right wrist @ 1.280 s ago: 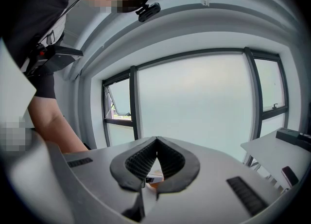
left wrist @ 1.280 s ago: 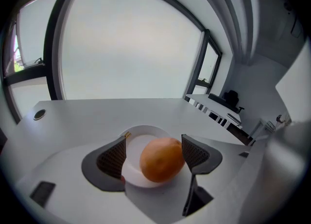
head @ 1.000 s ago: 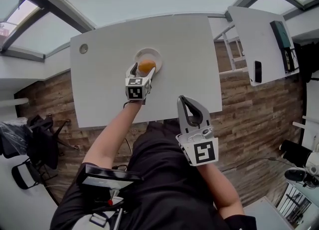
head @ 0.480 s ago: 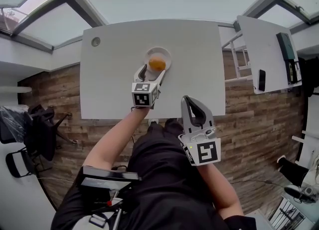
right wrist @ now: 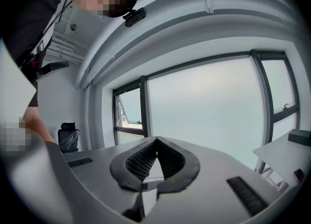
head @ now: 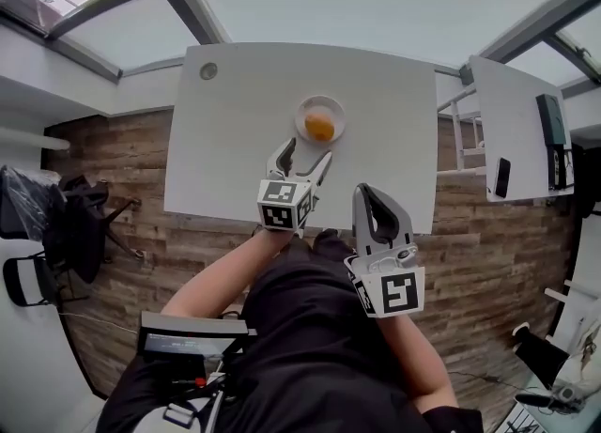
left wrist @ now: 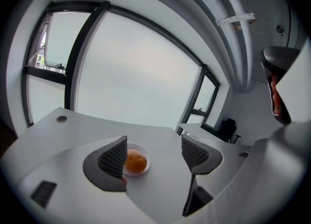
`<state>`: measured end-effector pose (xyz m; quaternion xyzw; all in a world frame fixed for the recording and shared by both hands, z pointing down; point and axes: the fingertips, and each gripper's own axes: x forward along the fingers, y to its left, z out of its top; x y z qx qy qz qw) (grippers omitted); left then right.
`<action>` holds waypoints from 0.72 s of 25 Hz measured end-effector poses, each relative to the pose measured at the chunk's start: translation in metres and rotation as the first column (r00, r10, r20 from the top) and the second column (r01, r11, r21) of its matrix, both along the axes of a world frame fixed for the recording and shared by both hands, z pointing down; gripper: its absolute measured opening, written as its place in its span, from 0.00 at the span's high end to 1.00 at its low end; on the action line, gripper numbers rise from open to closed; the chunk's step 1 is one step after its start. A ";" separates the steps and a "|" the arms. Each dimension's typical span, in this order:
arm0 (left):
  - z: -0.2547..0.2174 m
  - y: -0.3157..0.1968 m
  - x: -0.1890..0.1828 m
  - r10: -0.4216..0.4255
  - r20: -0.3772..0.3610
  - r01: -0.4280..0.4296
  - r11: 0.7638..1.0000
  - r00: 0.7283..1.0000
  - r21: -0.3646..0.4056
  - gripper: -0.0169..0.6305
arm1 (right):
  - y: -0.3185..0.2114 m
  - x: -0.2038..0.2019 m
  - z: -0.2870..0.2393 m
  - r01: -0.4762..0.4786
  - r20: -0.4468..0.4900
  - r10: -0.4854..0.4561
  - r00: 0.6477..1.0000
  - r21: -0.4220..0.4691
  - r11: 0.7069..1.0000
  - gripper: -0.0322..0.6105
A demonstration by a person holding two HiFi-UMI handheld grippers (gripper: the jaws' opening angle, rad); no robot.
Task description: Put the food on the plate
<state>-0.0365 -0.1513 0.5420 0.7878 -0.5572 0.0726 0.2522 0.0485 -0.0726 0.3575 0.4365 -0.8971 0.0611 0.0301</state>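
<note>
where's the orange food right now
The orange food sits on the small white plate, far-middle of the white table in the head view, just beyond the open left gripper, apart from it.

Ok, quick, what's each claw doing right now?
Left claw: open, empty; the orange food sits on the plate ahead of it.
Right claw: closed, holding nothing.

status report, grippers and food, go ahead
Left gripper open, empty, just short of the plate. Right gripper shut, empty, by the table edge. Orange food sitting on the plate. Nothing in the way.
</note>
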 end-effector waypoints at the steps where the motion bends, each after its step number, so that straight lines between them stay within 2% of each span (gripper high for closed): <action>1: -0.007 0.002 -0.001 -0.006 0.002 0.006 1.000 1.000 0.015 0.44 | 0.000 0.000 -0.002 -0.001 0.003 0.001 1.000 0.001 1.000 0.94; 8: -0.053 0.009 -0.017 -0.105 -0.046 0.109 0.989 0.993 0.096 0.44 | -0.006 -0.002 -0.007 -0.005 0.025 0.005 1.000 0.005 1.000 0.94; 15: -0.095 0.027 -0.009 -0.083 -0.007 0.083 0.980 0.996 0.180 0.44 | -0.012 -0.002 -0.015 -0.010 0.029 0.009 1.000 0.019 1.000 0.94; 18: -0.106 0.034 -0.012 -0.088 -0.016 0.089 0.975 0.996 0.202 0.44 | -0.016 0.001 -0.014 -0.023 0.043 0.022 0.999 0.012 1.000 0.94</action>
